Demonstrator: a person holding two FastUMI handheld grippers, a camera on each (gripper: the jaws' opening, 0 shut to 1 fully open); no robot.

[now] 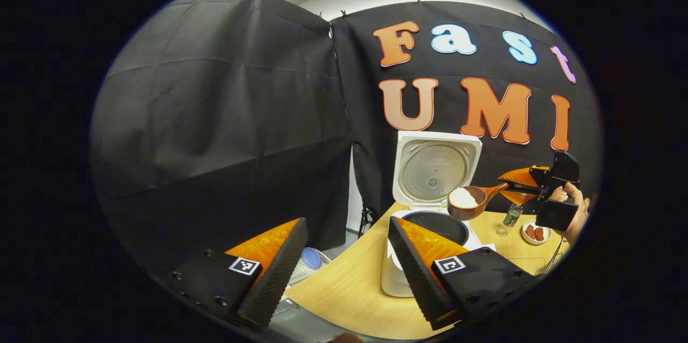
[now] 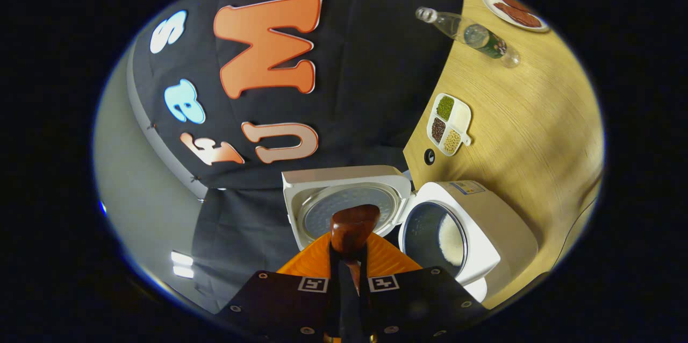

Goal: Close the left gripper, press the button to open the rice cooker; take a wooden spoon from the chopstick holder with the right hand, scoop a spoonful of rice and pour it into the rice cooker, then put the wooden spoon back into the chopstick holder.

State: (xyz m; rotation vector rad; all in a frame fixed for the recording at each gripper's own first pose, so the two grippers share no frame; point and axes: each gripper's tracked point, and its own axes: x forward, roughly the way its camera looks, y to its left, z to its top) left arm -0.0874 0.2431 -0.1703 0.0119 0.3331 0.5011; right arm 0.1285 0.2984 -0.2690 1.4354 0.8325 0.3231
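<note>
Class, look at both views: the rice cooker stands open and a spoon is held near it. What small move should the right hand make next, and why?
Probably tip the wooden spoon to pour. Its bowl, heaped with white rice, hangs just above the open rice cooker, whose lid stands upright. The right tongs grip the handle, so rolling the wrist should drop the rice into the pot.

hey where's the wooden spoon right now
In the left gripper view, the wooden spoon, heaped with rice, is held by the right gripper over the open rice cooker.
</note>
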